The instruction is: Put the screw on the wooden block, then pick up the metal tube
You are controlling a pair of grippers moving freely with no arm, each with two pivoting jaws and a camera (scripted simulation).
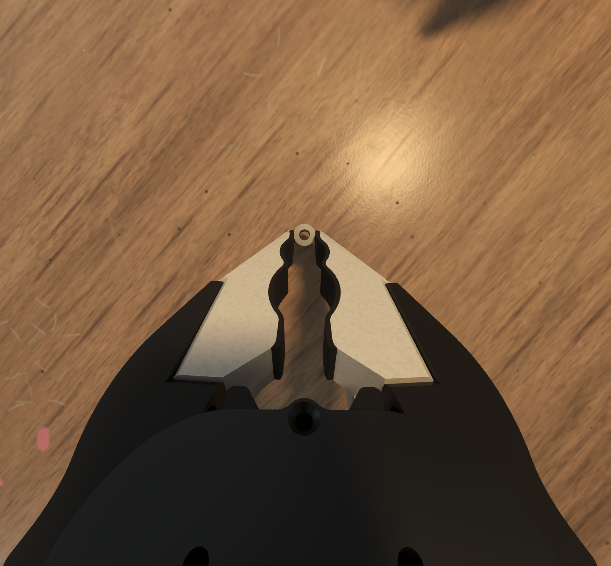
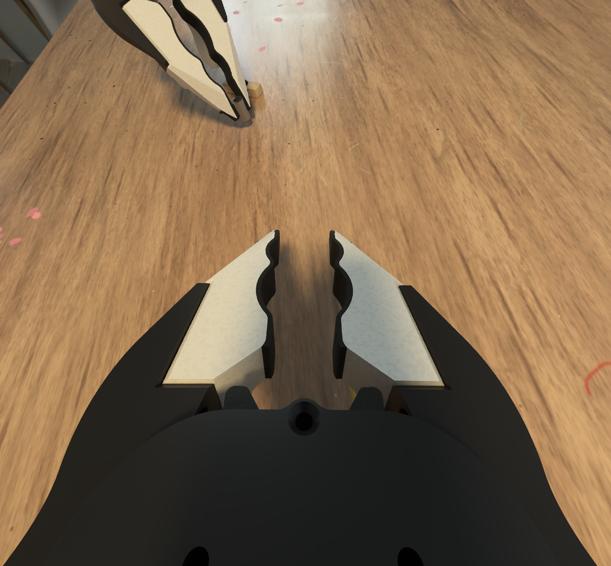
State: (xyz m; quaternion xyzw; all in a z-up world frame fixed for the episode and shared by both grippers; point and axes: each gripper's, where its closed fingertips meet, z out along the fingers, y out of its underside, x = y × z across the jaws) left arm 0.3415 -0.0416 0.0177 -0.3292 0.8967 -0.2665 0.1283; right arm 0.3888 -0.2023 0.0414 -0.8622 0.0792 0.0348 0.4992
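Left tongs (image 1: 304,236) clamped on the metal tube (image 1: 303,234), tips pinching it right at the very end of the fingers; from the left wrist view the tube shows end-on, a small pale ring with a hollow centre. Right wrist view shows the same from the side: left tongs (image 2: 240,110) angled steeply down toward the worktop (image 2: 429,153), tube (image 2: 244,113) held between the tips, its lower end at or just off the surface, can't tell which. Wooden block (image 2: 255,90) sits on the worktop directly behind the left tips, partly hidden by them. A small dark part between those tips above the tube looks like the screw (image 2: 236,99), too small to be sure, and can't tell whether it rests on the block. Right tongs (image 2: 304,236) apart, nothing between the fingers, over bare worktop, well apart from the left tongs and the block. Worktop is wood-grain with a few pink paint spots (image 2: 278,19) and a red curved mark (image 2: 595,378) at the right edge.
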